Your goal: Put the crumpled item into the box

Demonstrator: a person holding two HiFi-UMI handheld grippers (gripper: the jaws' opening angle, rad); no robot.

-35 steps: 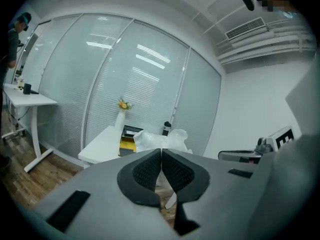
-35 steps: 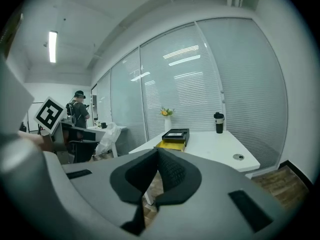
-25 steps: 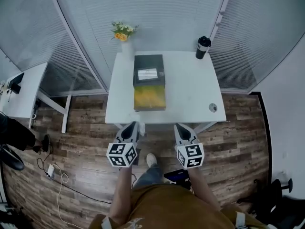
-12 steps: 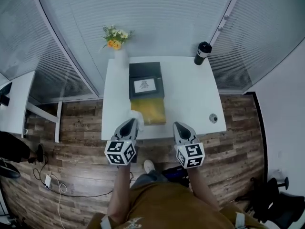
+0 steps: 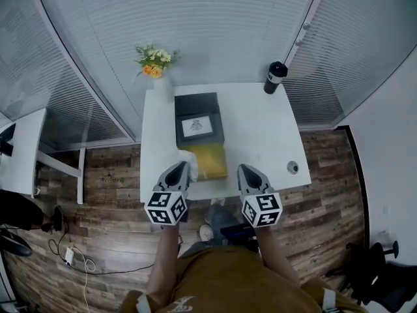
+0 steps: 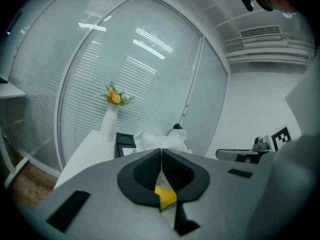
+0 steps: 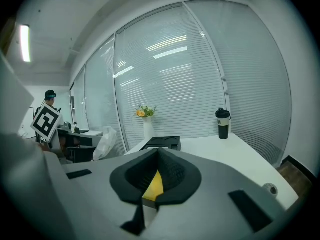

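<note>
We record one white table (image 5: 260,135), and on it one black box (image 5: 199,119), one yellow panel (image 5: 210,162) touching the box's near side, one white vase (image 5: 161,87) of yellow and white flowers, one black tumbler (image 5: 275,77) and one small round disc (image 5: 292,167).

Writing: the box carries one white card (image 5: 195,125) with a dark mark, too small to read. In the right gripper view the tumbler (image 7: 222,123) shows a pale label that we cannot read. Each of the two marker cubes bears black-and-white square patterns only. We find no legible brand.

The left gripper (image 5: 184,168) is clenched on the one crumpled item (image 5: 187,156), a white, thin, wrinkled mass. In the left gripper view its jaws stand together with the material pinched between them, and the bulk of the crumpled item (image 6: 159,140) bulges out past the tips of the left gripper (image 6: 161,151). The item sits over the table's near edge, just beside the left corner of the yellow panel, outside the box.

The right gripper (image 5: 246,170) is closed with nothing between its jaws; its own view shows the right gripper (image 7: 157,156) with pads meeting. It is apart from the box.
</note>
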